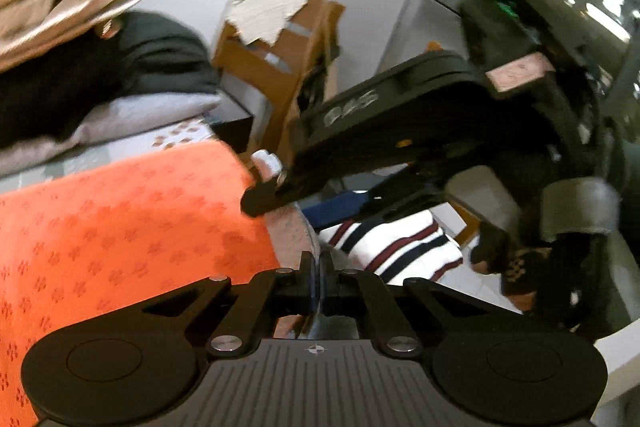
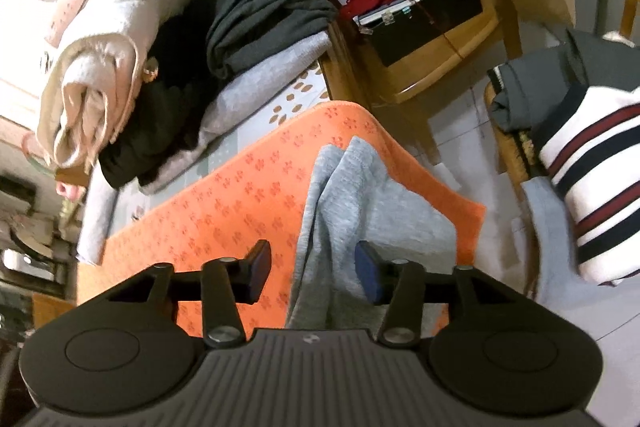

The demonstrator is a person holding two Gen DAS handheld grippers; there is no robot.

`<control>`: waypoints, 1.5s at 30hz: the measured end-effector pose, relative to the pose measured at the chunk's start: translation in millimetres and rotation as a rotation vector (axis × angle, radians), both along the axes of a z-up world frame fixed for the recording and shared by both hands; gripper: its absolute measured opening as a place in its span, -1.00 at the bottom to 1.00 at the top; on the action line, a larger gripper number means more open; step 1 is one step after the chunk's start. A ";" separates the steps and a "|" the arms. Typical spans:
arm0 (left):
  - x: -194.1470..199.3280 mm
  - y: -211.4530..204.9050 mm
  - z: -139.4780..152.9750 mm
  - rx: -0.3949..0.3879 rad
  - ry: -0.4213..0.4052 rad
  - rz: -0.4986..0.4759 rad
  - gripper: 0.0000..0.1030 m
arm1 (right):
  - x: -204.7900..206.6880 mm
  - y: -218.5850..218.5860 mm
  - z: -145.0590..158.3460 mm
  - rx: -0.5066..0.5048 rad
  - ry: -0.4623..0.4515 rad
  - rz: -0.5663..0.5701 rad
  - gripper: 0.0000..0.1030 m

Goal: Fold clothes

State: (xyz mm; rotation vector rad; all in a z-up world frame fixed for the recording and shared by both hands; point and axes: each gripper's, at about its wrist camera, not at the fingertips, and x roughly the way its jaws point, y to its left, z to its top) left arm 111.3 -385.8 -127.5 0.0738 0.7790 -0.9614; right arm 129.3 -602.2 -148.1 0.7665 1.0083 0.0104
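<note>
A light grey garment (image 2: 360,195) lies bunched on the right part of an orange patterned mat (image 2: 224,211). My right gripper (image 2: 314,269) is open, and a fold of the grey garment runs between its blue pads (image 2: 366,269) without either pressing on it. In the left wrist view the right gripper (image 1: 262,183) reaches in from the right over the mat's (image 1: 120,227) far corner. The left gripper (image 1: 316,267) is shut, its tips meeting on the edge of the grey garment (image 1: 294,231) at the mat's right edge.
Folded clothes are stacked behind the mat: a cream roll (image 2: 120,39), a dark grey piece (image 2: 260,3) and black ones. A striped white garment (image 2: 592,179) sits on a seat to the right. A wooden chair (image 2: 440,67) carries a black box (image 2: 424,19).
</note>
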 end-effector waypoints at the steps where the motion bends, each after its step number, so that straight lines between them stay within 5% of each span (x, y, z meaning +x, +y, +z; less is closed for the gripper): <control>1: -3.8 -1.8 2.5 0.001 -0.011 -0.014 -0.91 | -3.0 0.1 1.2 -0.012 0.001 0.002 -0.55; 2: -7.9 -3.3 5.0 0.001 -0.021 -0.026 -0.91 | -6.4 0.0 2.5 -0.021 0.001 0.003 -0.80; 3: -12.5 -3.7 7.6 -0.001 -0.030 -0.034 -0.91 | -12.2 -1.8 4.4 -0.022 -0.007 -0.007 -0.83; 6: -27.6 -0.6 16.0 -0.019 -0.052 -0.051 -0.87 | -36.8 -9.5 13.8 -0.025 -0.034 -0.061 -0.88; 11: -71.5 30.7 35.9 -0.111 -0.060 -0.068 -0.47 | -97.8 -20.1 36.6 0.004 -0.102 -0.190 -0.88; 16: -123.0 76.7 47.1 -0.129 -0.035 -0.034 -0.27 | -163.2 -14.6 48.8 0.020 -0.138 -0.294 -0.88; 27: -185.3 183.5 53.3 0.034 -0.003 0.348 -0.14 | -260.0 -21.0 52.9 0.086 -0.194 -0.394 -0.90; 32: -203.7 217.2 65.5 0.026 0.028 0.532 -0.10 | -286.8 -41.2 47.2 0.133 -0.213 -0.397 -0.91; 37: -226.6 240.6 72.9 0.048 0.040 0.676 -0.07 | -294.2 -50.9 4.8 0.178 -0.173 -0.413 -0.91; 45: -251.8 256.0 81.3 0.091 0.004 0.778 -0.03 | -311.3 -62.3 -54.0 0.118 -0.055 -0.451 -0.77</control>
